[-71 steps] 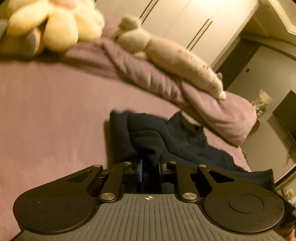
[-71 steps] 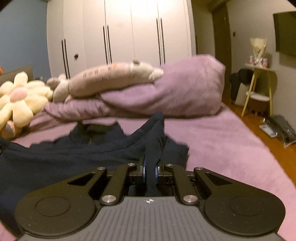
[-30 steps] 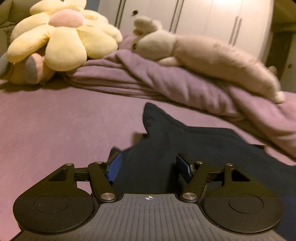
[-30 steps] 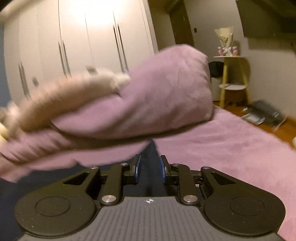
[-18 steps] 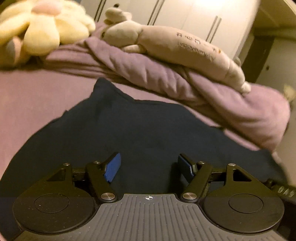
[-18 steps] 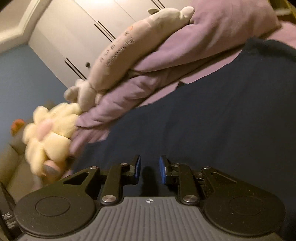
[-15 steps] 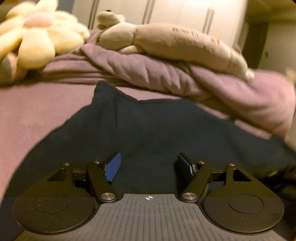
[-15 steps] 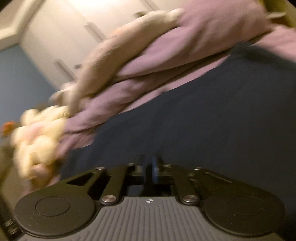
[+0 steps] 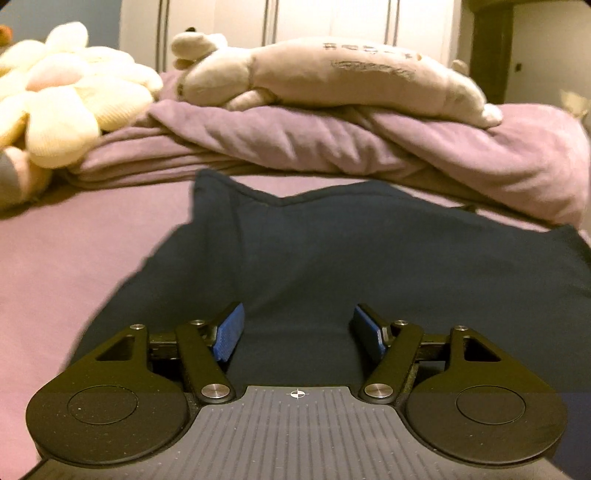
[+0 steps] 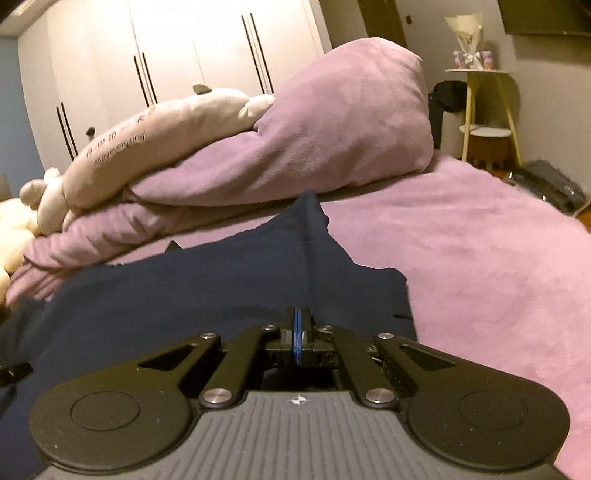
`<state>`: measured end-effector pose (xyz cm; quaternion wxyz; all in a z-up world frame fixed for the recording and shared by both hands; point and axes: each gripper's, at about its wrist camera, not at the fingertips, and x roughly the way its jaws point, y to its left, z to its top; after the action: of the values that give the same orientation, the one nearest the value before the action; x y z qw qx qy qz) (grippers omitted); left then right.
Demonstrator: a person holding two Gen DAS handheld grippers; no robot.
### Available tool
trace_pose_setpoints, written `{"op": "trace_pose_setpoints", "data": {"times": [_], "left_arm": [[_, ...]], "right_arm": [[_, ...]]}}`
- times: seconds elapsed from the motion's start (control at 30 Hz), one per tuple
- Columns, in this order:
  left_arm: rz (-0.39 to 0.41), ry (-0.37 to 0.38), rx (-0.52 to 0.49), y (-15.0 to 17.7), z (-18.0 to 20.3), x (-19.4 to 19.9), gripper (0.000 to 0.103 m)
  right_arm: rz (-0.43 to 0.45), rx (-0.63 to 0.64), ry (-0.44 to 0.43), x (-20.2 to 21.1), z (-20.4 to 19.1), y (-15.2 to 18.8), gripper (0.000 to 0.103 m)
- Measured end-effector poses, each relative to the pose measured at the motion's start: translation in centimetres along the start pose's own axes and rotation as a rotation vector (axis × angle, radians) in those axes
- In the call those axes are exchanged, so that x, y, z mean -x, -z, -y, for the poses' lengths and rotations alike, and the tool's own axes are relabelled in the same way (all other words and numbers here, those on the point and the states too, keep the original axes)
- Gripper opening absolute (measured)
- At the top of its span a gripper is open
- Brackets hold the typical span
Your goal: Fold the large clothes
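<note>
Here the navy garment (image 9: pixel 369 258) lies flat on the bed (image 9: pixel 74 251). The left tool (image 9: pixel 297 334) gapes empty; the right tool (image 10: pixel 296 332) looks pinched on a ridge, a thin grip that could slip.

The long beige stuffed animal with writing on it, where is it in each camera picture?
Left wrist view: the long beige plush lies across the top middle, head to the left, on the folded purple blanket.
Right wrist view: the plush sits at the left, slanting up toward the middle, on the same blanket.
Shared landmark: the white wardrobe doors behind it.
</note>
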<state>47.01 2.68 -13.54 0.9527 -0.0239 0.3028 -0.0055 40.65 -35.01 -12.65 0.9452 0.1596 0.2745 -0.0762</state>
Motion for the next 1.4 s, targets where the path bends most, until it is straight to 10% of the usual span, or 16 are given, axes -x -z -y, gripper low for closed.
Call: {"op": "trace_pose_setpoints", "data": {"times": [0.17,0.27,0.53,0.7,1.23,1.4], "left_arm": [[-0.01,-0.091,0.024,0.1,-3.2,1.6,0.072],[-0.038,-0.19,0.09,0.6,-6.3,2.8,0.088],[-0.138,0.039,0.447,4.2,-14.4,8.9,0.088],[-0.178,0.215,0.487,6.5,-13.8,10.9,0.089],[-0.229,0.297,0.814,7.9,-15.5,6.0,0.084],[-0.217,0.323,0.854,8.0,-15.6,5.3,0.066]], "right_arm": [[-0.028,-0.013,0.169,1.5,1.8,-0.7,0.001],[-0.043,0.016,0.27,4.5,2.4,-0.2,0.023],[-0.093,-0.287,0.002,11.0,8.0,2.9,0.024],[-0.096,-0.513,-0.138,12.3,10.2,4.5,0.054],[-0.155,-0.919,-0.306,6.7,10.9,8.1,0.072],[-0.157,-0.912,-0.282,4.7,10.6,7.7,0.051]]}}
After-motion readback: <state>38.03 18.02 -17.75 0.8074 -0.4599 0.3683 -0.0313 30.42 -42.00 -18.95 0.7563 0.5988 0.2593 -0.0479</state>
